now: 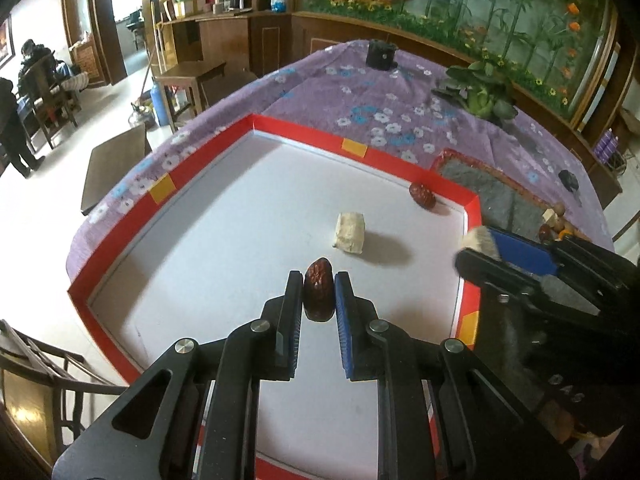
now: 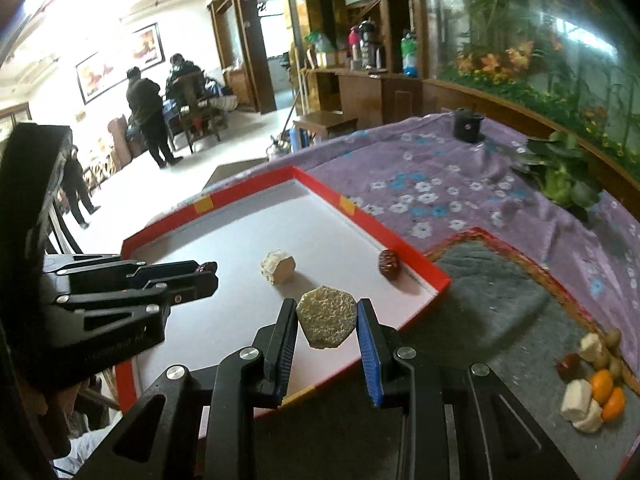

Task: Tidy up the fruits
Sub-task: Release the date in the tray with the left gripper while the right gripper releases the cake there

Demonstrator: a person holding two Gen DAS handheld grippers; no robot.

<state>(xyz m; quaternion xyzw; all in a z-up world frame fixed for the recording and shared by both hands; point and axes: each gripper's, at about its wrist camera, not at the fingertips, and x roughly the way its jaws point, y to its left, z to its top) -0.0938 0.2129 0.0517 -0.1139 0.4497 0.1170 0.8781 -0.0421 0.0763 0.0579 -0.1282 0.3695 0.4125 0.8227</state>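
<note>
Transfer step, both loads over the tray point(image 1: 471, 205). Left gripper point(image 1: 319, 294) clamps a date point(image 1: 318, 295); right gripper point(image 2: 326, 322) clamps a pale chunk point(image 2: 326, 322) above the tray's near edge. Next, probably: lower and release beside matching pieces.

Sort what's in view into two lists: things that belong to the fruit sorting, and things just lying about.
Job:
left gripper holding a red date
right gripper holding a pale chunk
red-rimmed tray
loose date
loose chunk
fruit pile
grey mat

Lying about:
potted plant
black object
</note>
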